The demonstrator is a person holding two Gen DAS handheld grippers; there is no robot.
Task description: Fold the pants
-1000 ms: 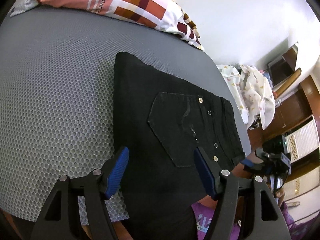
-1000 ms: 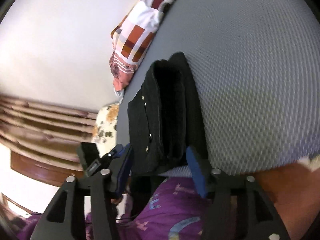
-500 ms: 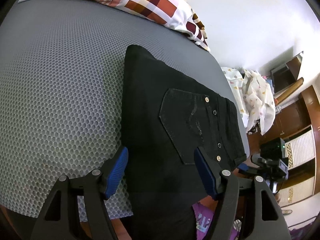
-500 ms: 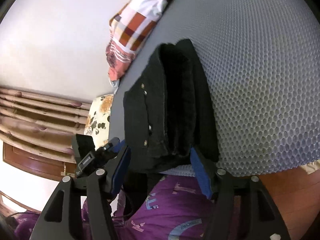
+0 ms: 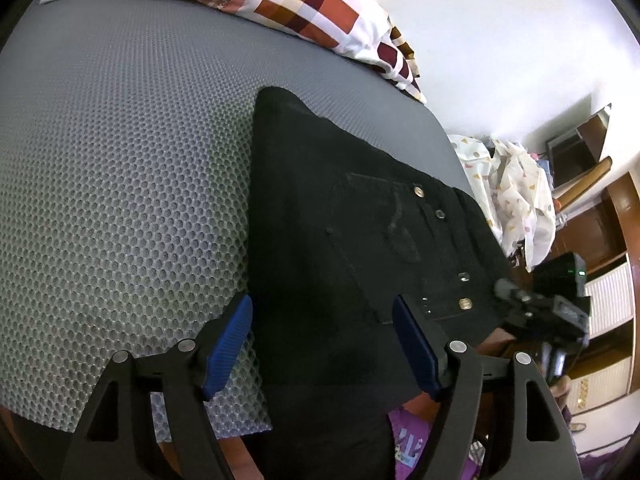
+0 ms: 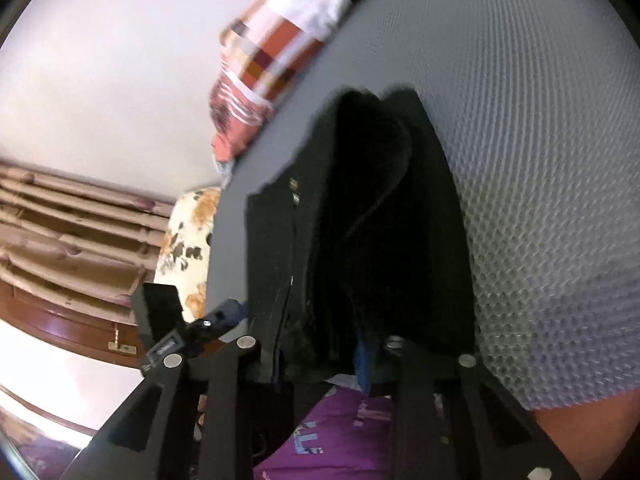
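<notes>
1. Right wrist view: your right gripper (image 6: pixel 320 360) has closed in half a second, now pinching the folded black pants (image 6: pixel 360 220) at their near edge.
2. Your left gripper (image 5: pixel 322 344) stays spread over them.
3. They lie on the grey bed (image 5: pixel 120 160), likely ready for lifting.

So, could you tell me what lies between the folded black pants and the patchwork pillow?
Only bare grey mesh mattress lies between the pants and the pillow; nothing else sits on that stretch. The left wrist view shows it best.
</notes>
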